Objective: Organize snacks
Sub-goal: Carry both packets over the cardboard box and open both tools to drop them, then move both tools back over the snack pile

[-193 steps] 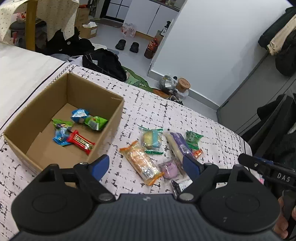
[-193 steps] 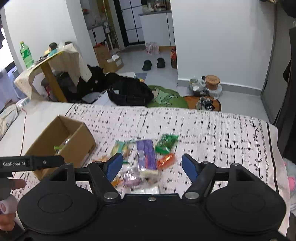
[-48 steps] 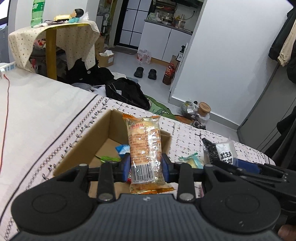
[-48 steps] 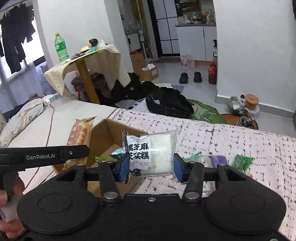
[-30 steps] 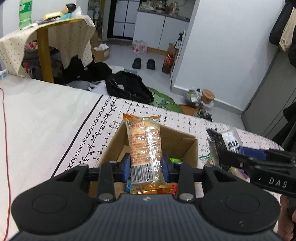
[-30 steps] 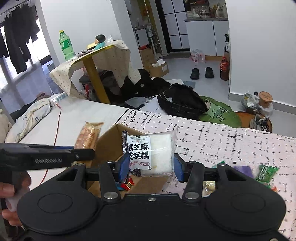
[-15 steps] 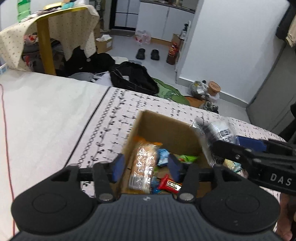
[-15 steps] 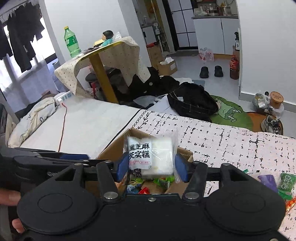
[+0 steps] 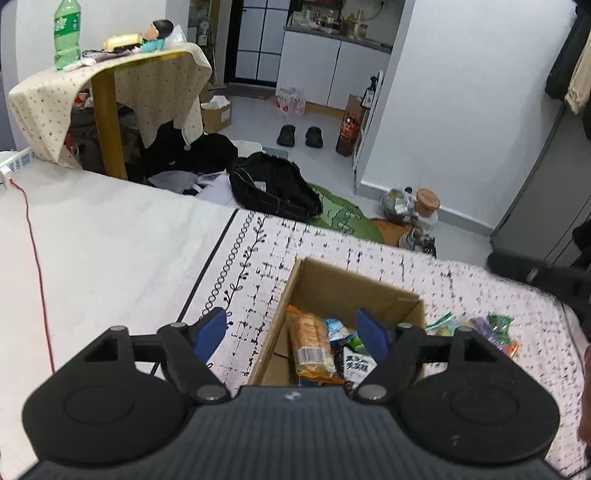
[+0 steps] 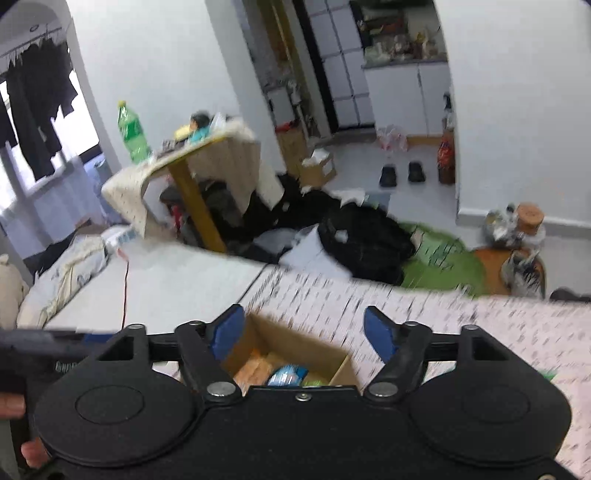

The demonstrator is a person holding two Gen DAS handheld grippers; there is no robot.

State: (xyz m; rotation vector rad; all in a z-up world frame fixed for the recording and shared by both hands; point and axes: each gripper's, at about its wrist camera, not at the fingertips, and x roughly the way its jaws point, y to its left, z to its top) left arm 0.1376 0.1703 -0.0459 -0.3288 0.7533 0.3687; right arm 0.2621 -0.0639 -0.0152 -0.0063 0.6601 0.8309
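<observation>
A cardboard box (image 9: 332, 280) stands on the patterned bedspread. In it lie an orange cracker pack (image 9: 309, 343), a black-and-white rice cake pack (image 9: 357, 365) and several small snacks. My left gripper (image 9: 291, 332) is open and empty just above the box's left side. My right gripper (image 10: 304, 334) is open and empty above the box (image 10: 288, 345), in a blurred view. Loose snacks (image 9: 491, 326) lie on the bedspread right of the box.
A red cable (image 9: 33, 251) runs over the white sheet at the left. Beyond the bed edge are a black bag (image 9: 277, 188), a draped side table (image 9: 110, 88) with a green bottle (image 9: 66, 33), and floor clutter. The right gripper's handle (image 9: 535, 275) shows at the right.
Both grippers have opened. The cracker pack and the rice cake pack have dropped into the box. Both grippers now hold nothing, and the right one is moving.
</observation>
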